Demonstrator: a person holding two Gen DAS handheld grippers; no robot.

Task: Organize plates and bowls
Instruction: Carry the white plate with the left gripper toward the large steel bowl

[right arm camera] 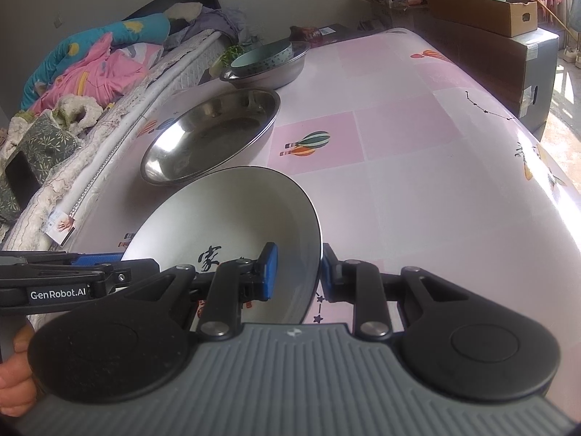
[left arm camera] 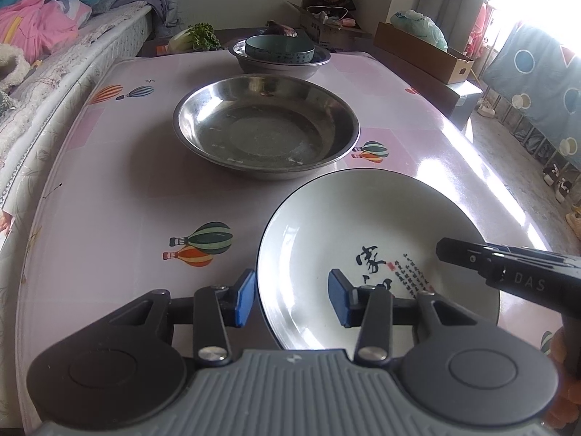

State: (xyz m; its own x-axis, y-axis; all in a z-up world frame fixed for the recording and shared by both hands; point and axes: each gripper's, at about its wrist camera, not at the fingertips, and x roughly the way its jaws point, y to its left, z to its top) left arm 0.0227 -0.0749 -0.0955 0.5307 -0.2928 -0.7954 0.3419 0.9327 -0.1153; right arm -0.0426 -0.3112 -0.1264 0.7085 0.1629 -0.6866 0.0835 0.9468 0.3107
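Note:
A white plate with a dark rim and black calligraphy [left arm camera: 363, 239] lies near the front of the table; it also shows in the right wrist view [right arm camera: 225, 225]. My left gripper [left arm camera: 292, 301] is open, its blue pads astride the plate's left rim. My right gripper [right arm camera: 297, 272] is open, its pads astride the plate's right rim; its body shows in the left wrist view [left arm camera: 508, 265]. Beyond the plate sits a wide steel dish [left arm camera: 267, 127], also in the right wrist view [right arm camera: 214, 134]. Farther back a pale blue bowl [left arm camera: 279, 49] sits inside a steel basin [left arm camera: 279, 65].
The table [left arm camera: 127, 200] has a glossy pink cloth with balloon prints. A bed with bedding [left arm camera: 43, 36] runs along its left side. Cardboard boxes [left arm camera: 425, 51] and a bag stand at the back right. Greens [left arm camera: 198, 36] lie behind the table.

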